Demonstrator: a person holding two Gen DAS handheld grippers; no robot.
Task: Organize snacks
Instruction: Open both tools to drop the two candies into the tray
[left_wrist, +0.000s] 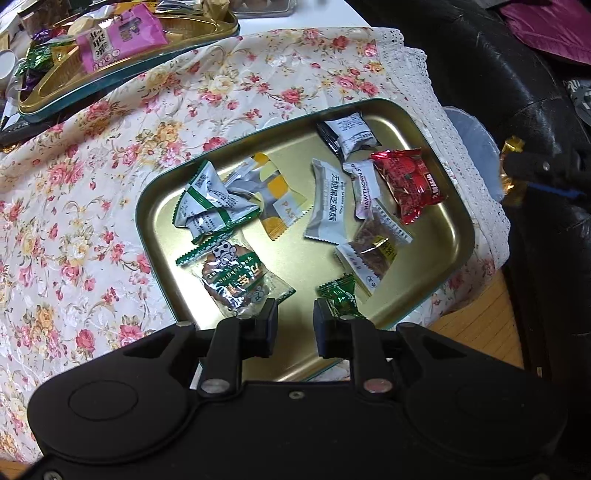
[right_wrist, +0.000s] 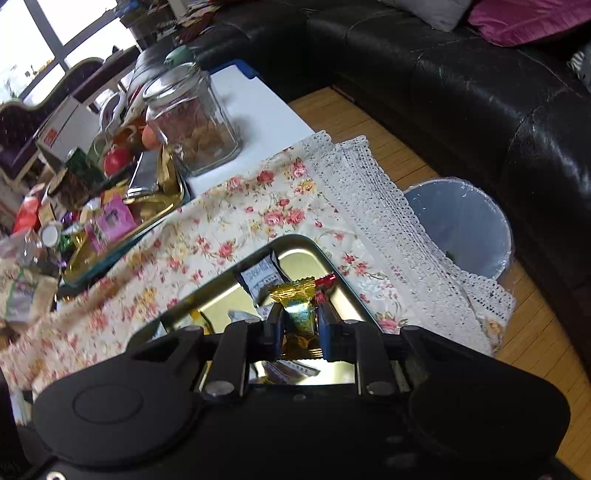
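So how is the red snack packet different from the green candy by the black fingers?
The red snack packet is bigger and flat, pillow-shaped with crimped ends; the green candy is small with twisted, crinkly wrapper ends. The red snack packet lies at the tin's far side beside a white one; the green candy lies at the near side, right by the left gripper. Both are wrapped and lie in the same gold tin tray.
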